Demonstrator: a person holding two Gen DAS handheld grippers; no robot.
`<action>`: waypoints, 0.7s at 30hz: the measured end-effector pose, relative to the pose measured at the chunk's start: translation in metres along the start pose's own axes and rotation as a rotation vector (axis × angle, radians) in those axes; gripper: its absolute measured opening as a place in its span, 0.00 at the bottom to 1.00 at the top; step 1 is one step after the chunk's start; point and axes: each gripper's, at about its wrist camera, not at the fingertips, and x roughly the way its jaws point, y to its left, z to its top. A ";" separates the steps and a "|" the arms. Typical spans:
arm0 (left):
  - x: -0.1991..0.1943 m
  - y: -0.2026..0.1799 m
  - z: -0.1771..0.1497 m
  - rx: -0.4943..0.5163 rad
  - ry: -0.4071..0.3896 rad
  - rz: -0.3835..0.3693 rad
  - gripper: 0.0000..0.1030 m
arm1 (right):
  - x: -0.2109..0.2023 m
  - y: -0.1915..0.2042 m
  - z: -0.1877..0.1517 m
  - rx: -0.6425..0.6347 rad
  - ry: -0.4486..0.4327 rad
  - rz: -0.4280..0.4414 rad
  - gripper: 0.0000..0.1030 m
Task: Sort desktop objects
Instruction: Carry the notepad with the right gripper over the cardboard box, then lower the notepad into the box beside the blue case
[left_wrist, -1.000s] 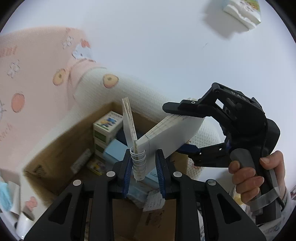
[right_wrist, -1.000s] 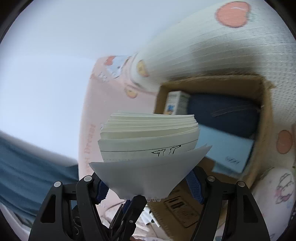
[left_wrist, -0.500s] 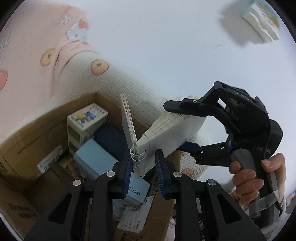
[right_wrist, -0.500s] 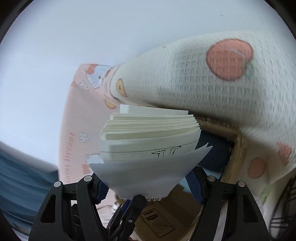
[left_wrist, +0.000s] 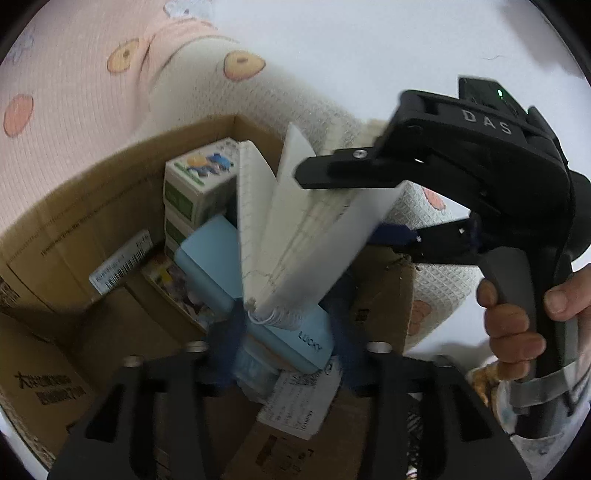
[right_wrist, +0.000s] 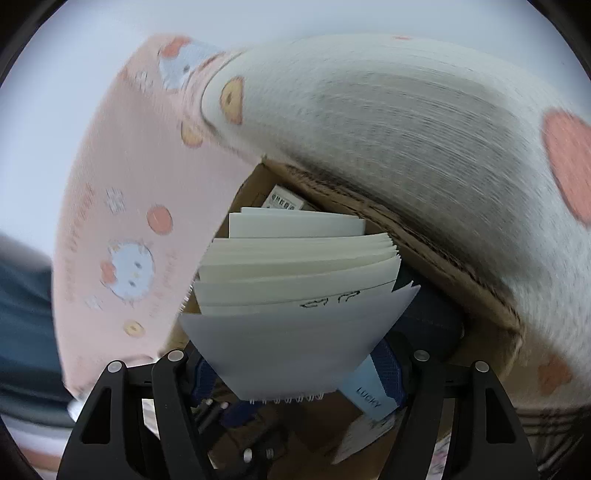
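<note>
1 notebook (left_wrist: 295, 236) betw. right tool (left_wrist: 354, 206) pads

My left gripper (left_wrist: 286, 332) is opening, its fingers (left_wrist: 341, 343) letting go of the notebook's (left_wrist: 295, 236) spiral edge. I've carried the notebook lower over the cardboard box (left_wrist: 92, 206), which now fills more of both views.

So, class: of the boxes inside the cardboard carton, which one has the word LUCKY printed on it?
The pale blue box, lying slanted directly under the spiral notebook. LUCKY runs along its near edge. The green-and-white boxes stacked behind it carry cartoon pictures instead.
</note>
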 end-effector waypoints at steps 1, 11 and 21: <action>0.001 0.000 0.001 0.000 0.010 -0.003 0.62 | 0.002 0.002 0.001 -0.015 0.007 -0.009 0.67; -0.001 0.009 0.005 -0.053 -0.009 0.008 0.65 | 0.026 0.032 0.013 -0.232 0.124 -0.141 0.67; 0.022 0.035 0.012 -0.266 0.005 -0.107 0.42 | 0.043 0.049 0.017 -0.358 0.246 -0.233 0.67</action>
